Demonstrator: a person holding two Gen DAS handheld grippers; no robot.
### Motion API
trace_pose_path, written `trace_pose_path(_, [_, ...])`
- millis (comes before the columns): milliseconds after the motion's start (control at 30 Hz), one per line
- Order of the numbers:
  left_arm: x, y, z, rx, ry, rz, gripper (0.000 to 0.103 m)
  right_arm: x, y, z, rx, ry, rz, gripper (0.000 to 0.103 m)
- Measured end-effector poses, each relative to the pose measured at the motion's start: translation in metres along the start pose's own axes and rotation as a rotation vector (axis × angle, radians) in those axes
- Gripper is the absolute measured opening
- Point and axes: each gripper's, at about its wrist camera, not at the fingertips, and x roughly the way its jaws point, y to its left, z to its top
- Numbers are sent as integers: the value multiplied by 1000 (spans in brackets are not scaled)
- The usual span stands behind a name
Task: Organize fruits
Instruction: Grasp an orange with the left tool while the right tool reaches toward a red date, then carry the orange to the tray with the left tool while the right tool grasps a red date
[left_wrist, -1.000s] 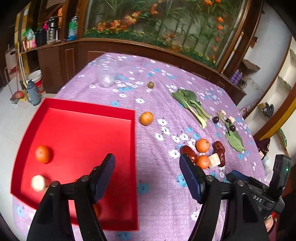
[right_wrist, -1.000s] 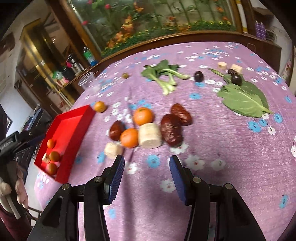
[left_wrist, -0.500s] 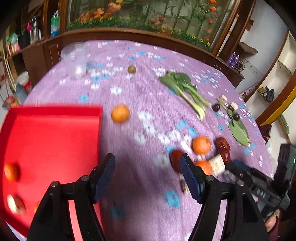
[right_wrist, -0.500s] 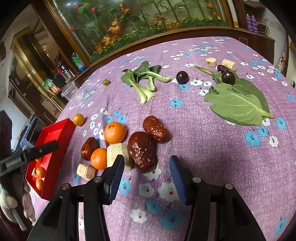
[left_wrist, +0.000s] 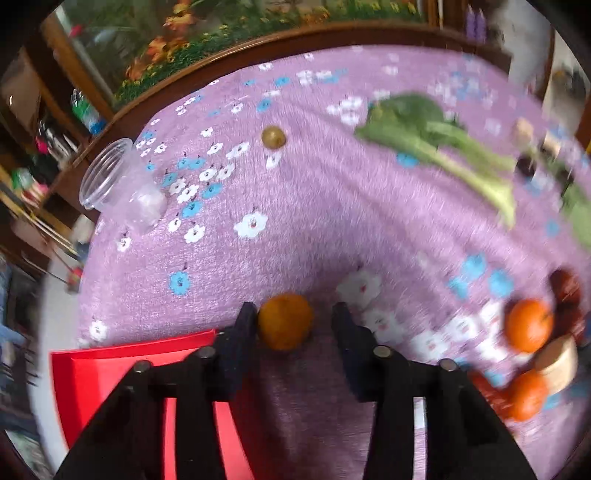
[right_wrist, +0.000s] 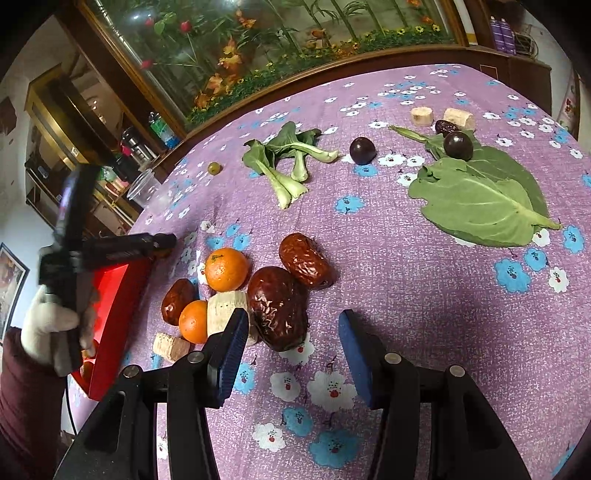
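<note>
Two grippers are in play. The left gripper (left_wrist: 293, 325) has its fingers spread around a small orange (left_wrist: 285, 321) that sits on the purple flowered tablecloth (left_wrist: 295, 206), just beside the far corner of the red tray (left_wrist: 110, 369). The orange lies against the left finger, while a gap remains at the right finger, so nothing is pinched yet.

To do this grasp well, I would shift the gripper slightly toward nine o'clock so the fruit sits midway, then close slowly; a one-sided push could roll the orange away toward twelve o'clock. The view is blurred by motion, so settling first seems wise.

The right gripper (right_wrist: 291, 343) hovers with fingers spread and nothing between them, just short of a large dried red date (right_wrist: 277, 306). A second date (right_wrist: 304, 260), two more oranges (right_wrist: 226, 269) and pale cut chunks (right_wrist: 225, 310) cluster at its eleven o'clock. Bok choy (right_wrist: 288, 162) and a big green leaf (right_wrist: 476, 199) lie farther off and, being vegetables, probably stay put.
</note>
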Motion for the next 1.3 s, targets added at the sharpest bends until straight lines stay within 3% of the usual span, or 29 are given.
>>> trace_pose_path(67, [-2, -4, -5, 30, -10, 17, 30, -1, 1, 0, -3, -3, 5, 55])
trace_pose_path(167, [-9, -4, -8, 11, -8, -59, 29, -1, 2, 0, -10, -2, 9, 55])
trace_pose_path(433, [-17, -24, -17, 22, -28, -106, 30, 3, 4, -1, -22, 11, 11, 49])
trace_pose_path(533, [-8, -15, -12, -29, -39, -114, 45, 2, 5, 0, -30, -2, 3, 49])
trace_pose_path(600, [-6, -12, -11, -44, -40, -124, 47, 3, 6, 1, -33, -10, 2, 49])
trace_pose_path(633, [-6, -12, -12, -45, -39, -130, 46, 4, 7, 2, -33, -16, 7, 49])
trace_pose_path(667, [-7, -12, -12, -44, -35, -152, 28, 5, 8, 3, -31, -19, 13, 49])
trace_pose_path(767, [-16, -18, -20, -36, -42, -163, 28, 10, 9, 3, -25, 6, 55, 49])
trace_pose_path(833, [-23, -22, -28, -42, -57, -184, 28, 11, 10, 2, -30, 19, 71, 35])
trace_pose_path(900, [-33, -21, -35, -67, -77, -203, 28, 12, 9, 1, -21, 32, 86, 31])
trace_pose_path(1300, [-96, 8, -97, -298, -193, -349, 28, -2, 3, -3, 14, -2, 93, 30])
